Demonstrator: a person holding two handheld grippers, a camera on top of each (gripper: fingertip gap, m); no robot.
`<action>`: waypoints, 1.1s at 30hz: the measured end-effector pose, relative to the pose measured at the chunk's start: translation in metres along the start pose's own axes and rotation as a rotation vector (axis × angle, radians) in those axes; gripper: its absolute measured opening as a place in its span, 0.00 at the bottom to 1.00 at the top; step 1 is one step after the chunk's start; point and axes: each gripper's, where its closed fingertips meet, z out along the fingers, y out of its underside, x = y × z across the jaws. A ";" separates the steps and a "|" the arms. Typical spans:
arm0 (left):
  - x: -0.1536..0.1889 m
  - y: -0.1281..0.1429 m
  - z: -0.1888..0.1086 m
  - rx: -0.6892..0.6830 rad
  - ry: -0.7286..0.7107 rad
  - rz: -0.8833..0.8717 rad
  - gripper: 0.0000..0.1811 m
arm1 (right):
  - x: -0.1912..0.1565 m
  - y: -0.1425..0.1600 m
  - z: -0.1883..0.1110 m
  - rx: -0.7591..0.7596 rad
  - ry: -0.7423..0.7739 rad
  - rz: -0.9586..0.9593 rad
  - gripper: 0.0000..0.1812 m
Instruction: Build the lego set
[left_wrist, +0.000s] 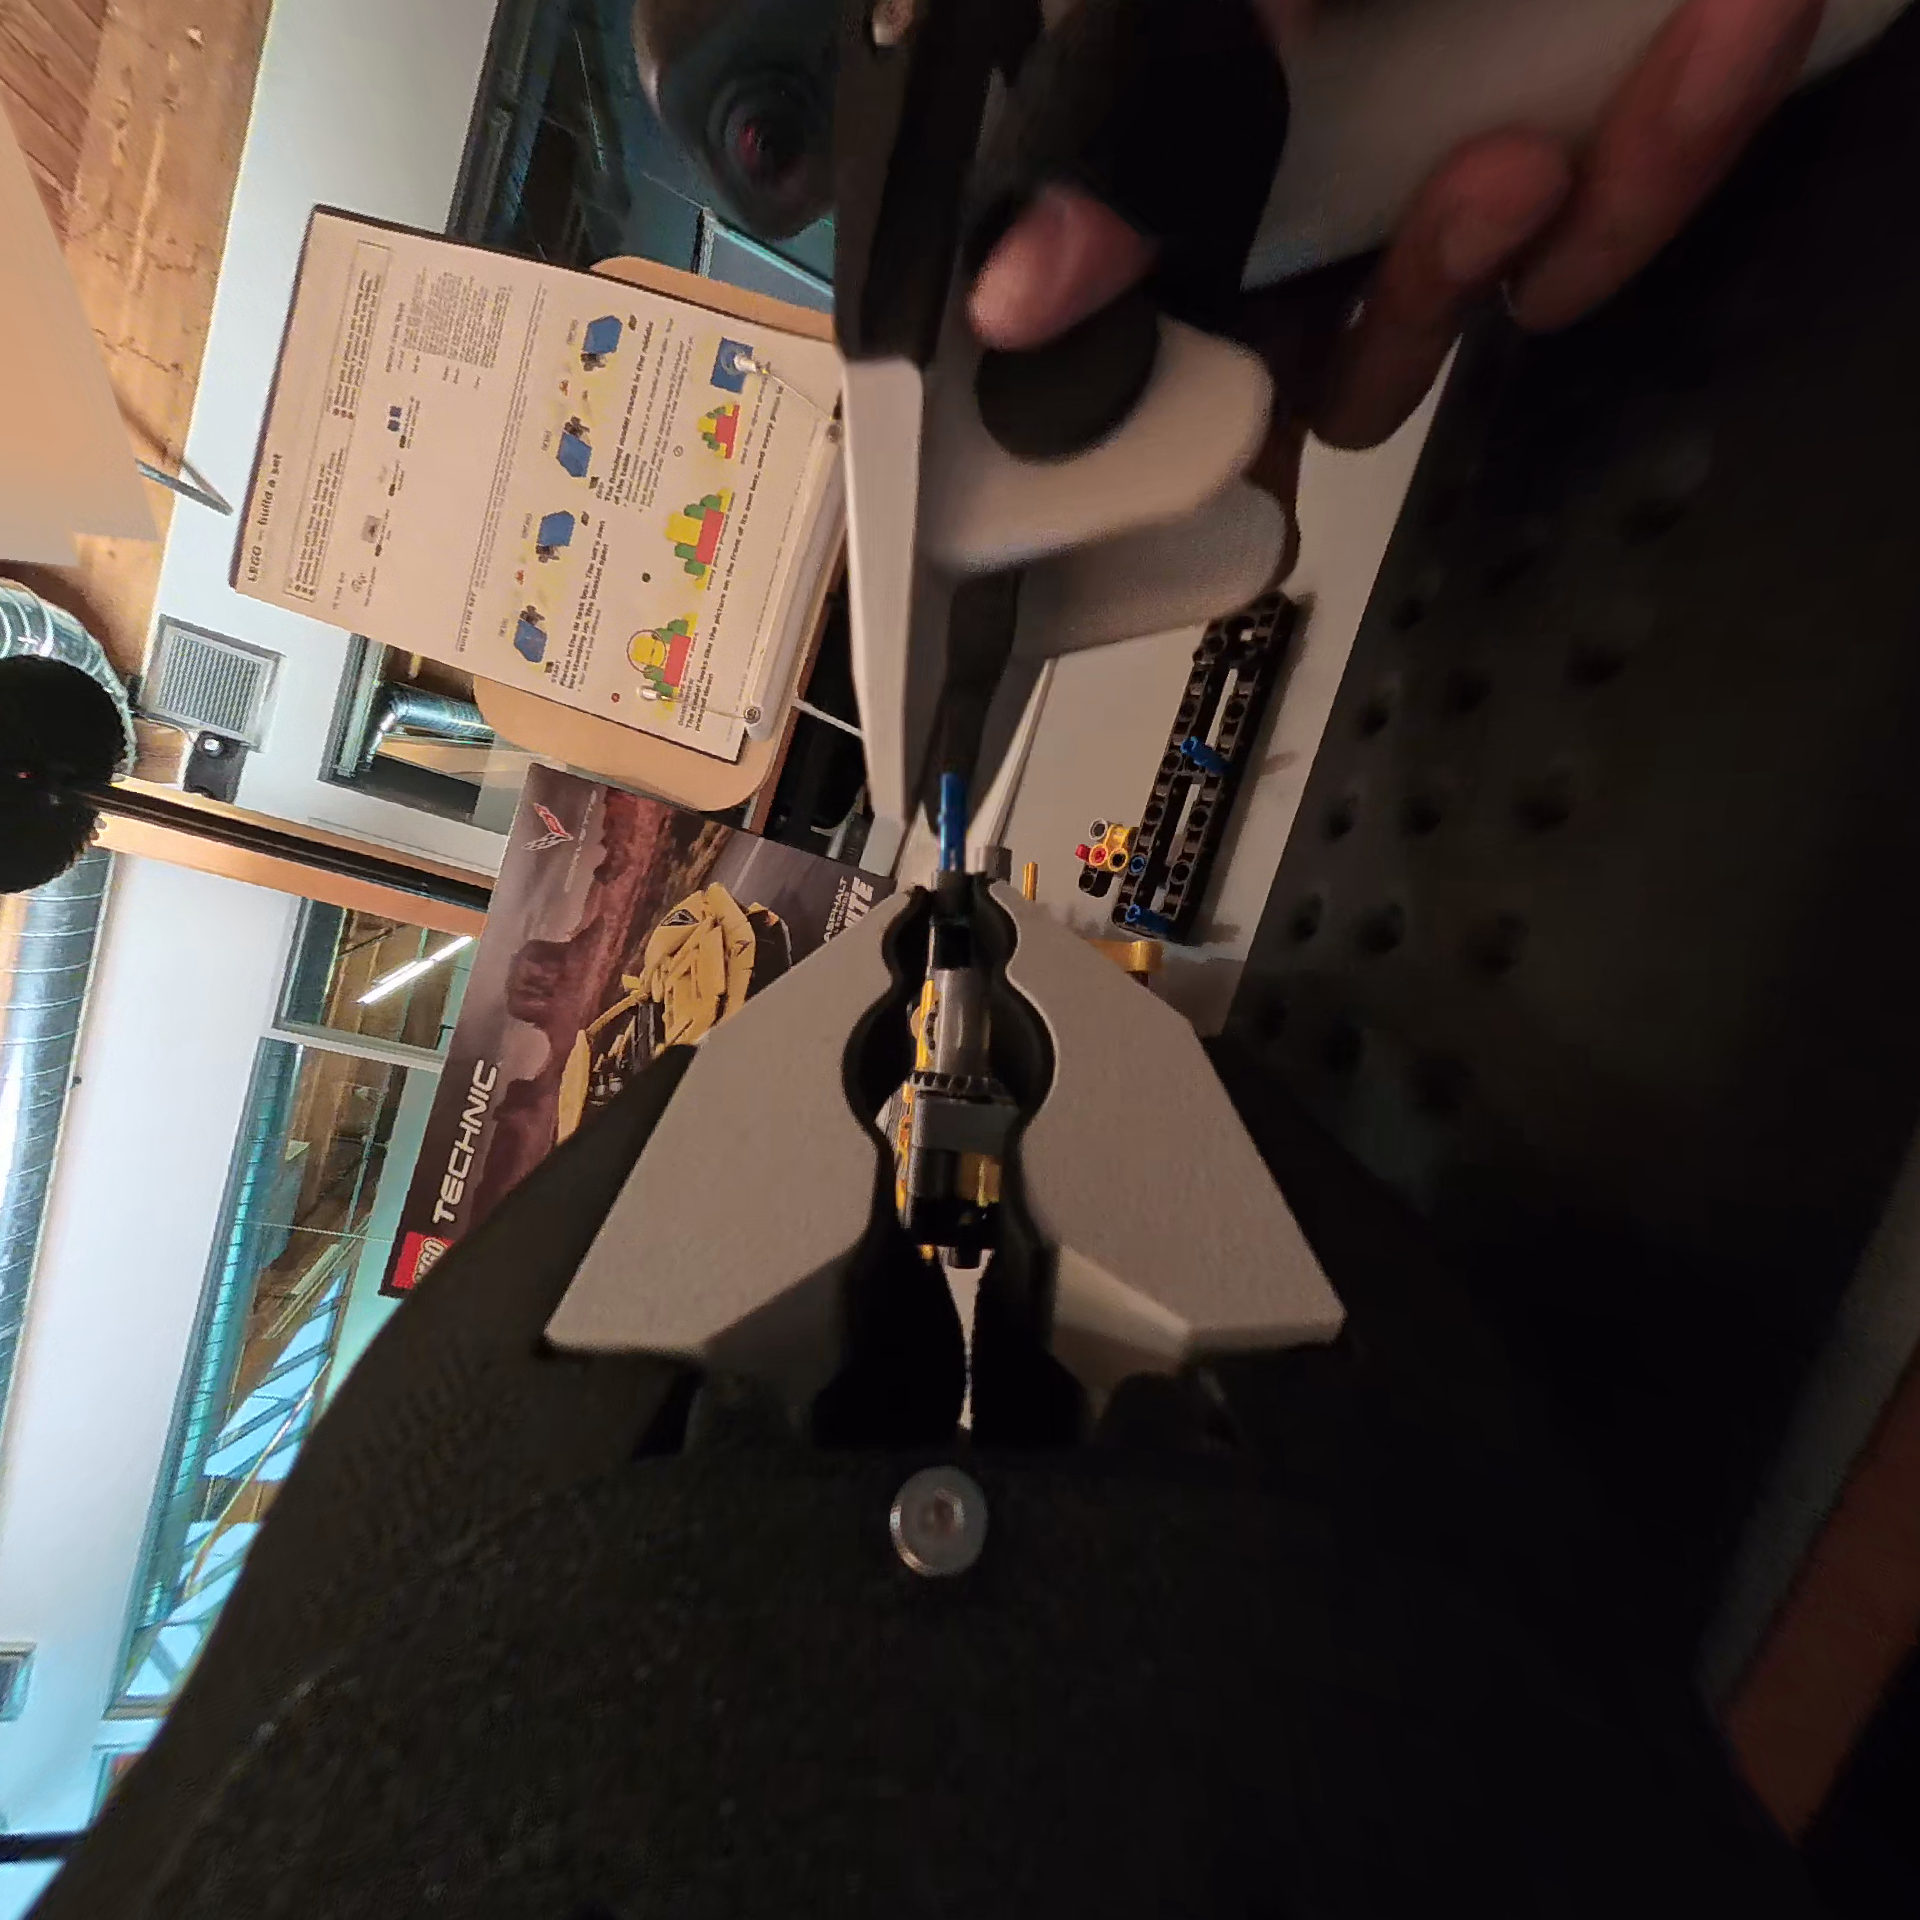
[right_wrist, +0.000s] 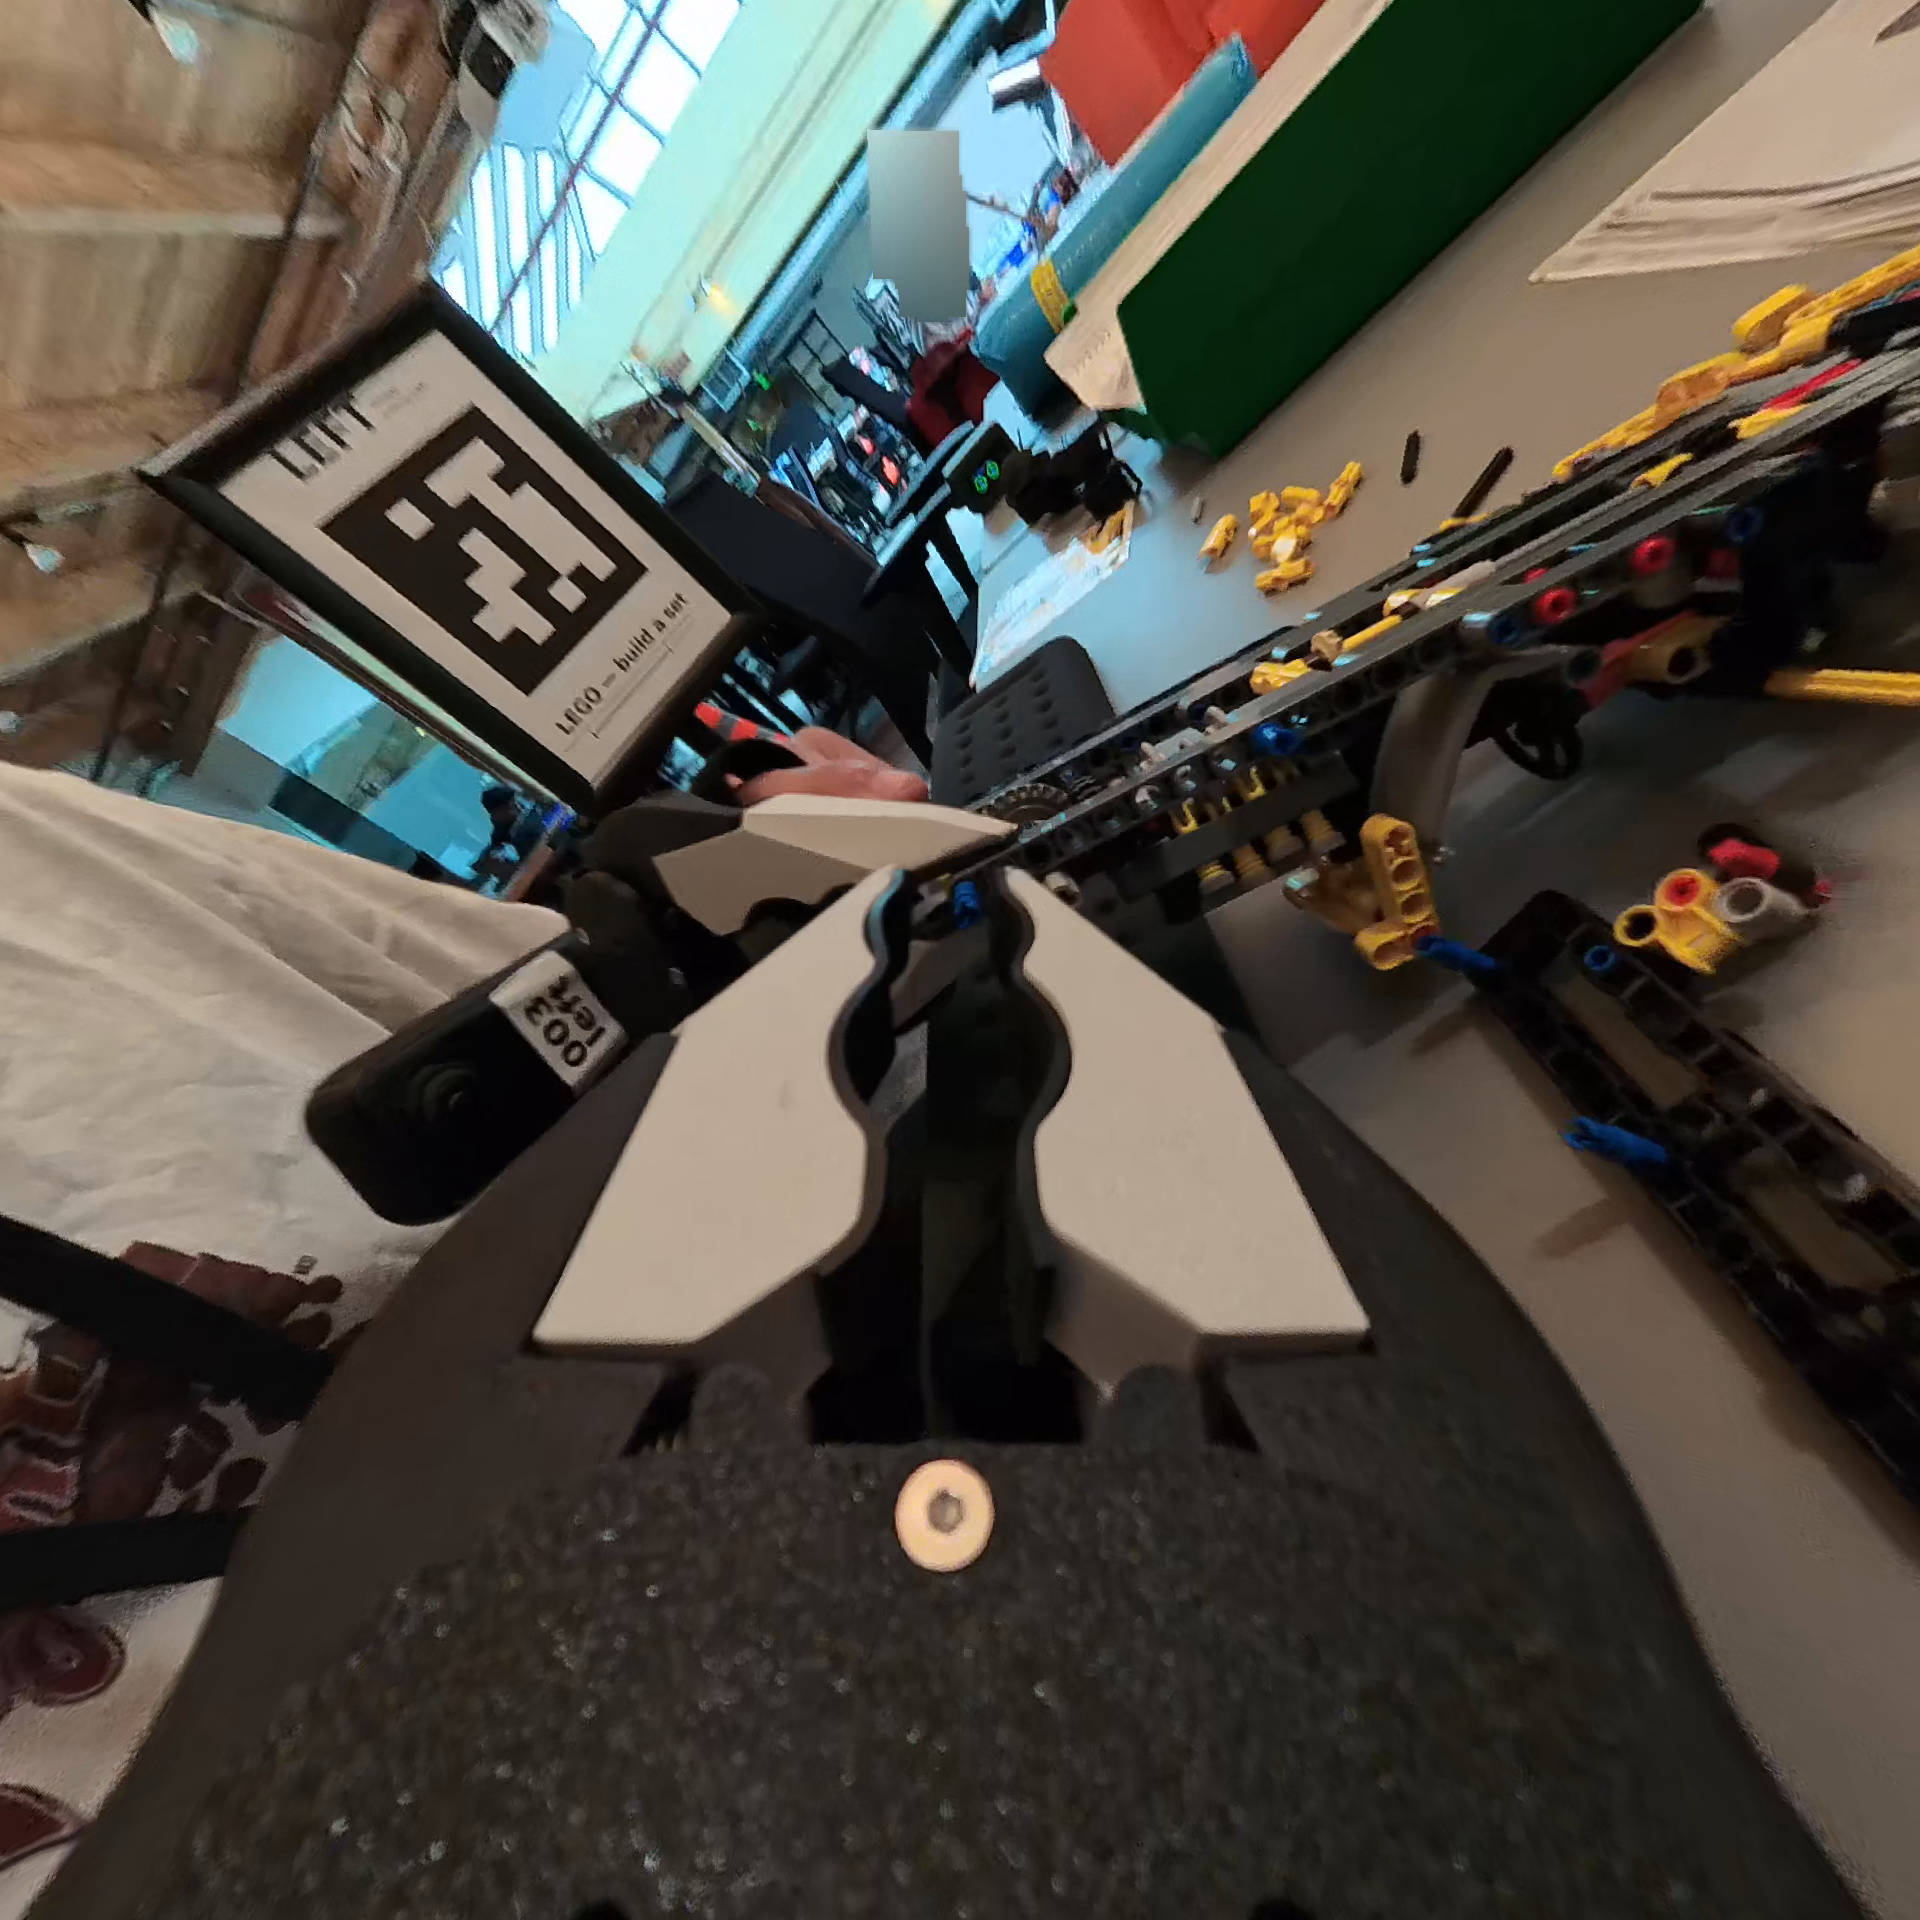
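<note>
Left hand-held gripper (left_wrist: 951, 894): I see my fingers closed on the lego assembly (left_wrist: 951, 1101), a narrow grey, yellow and black stack of parts caught in the slot between them.
Right hand-held gripper (right_wrist: 951, 899): nearly closed, tips pinching a small blue pin (right_wrist: 966, 902); in the left wrist view that pin (left_wrist: 950, 821) stands at the forward end of the held assembly.
Meeting point: my right gripper's tips reach in from above, touching or all but touching the left tips; I cannot tell whether the pin is seated.
Chassis: a long dark lego chassis (right_wrist: 1455, 644) with yellow, red and blue pieces runs away to the right over the counter (right_wrist: 1195, 582).
Black frame: a flat beam frame (right_wrist: 1683, 1122) with blue pins lies on the counter beside the chassis.
Loose parts: small yellow pieces (right_wrist: 1288, 525) lie scattered farther back.
Background: the set's box (left_wrist: 582, 1029) and an instruction sheet (left_wrist: 540, 468) stand upright beyond.
Unclear: the chassis's far end is cut off, and motion blur softens the near parts.
</note>
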 end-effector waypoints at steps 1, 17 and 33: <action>0.000 0.001 0.000 0.003 -0.002 -0.004 0.04 | 0.001 -0.002 -0.005 0.016 -0.005 0.015 0.08; 0.001 -0.001 -0.001 0.008 -0.005 0.010 0.03 | 0.002 0.008 0.001 -0.063 0.032 -0.046 0.02; 0.003 -0.007 0.002 0.045 0.018 -0.078 0.05 | 0.002 0.007 -0.002 -0.053 -0.017 0.036 0.02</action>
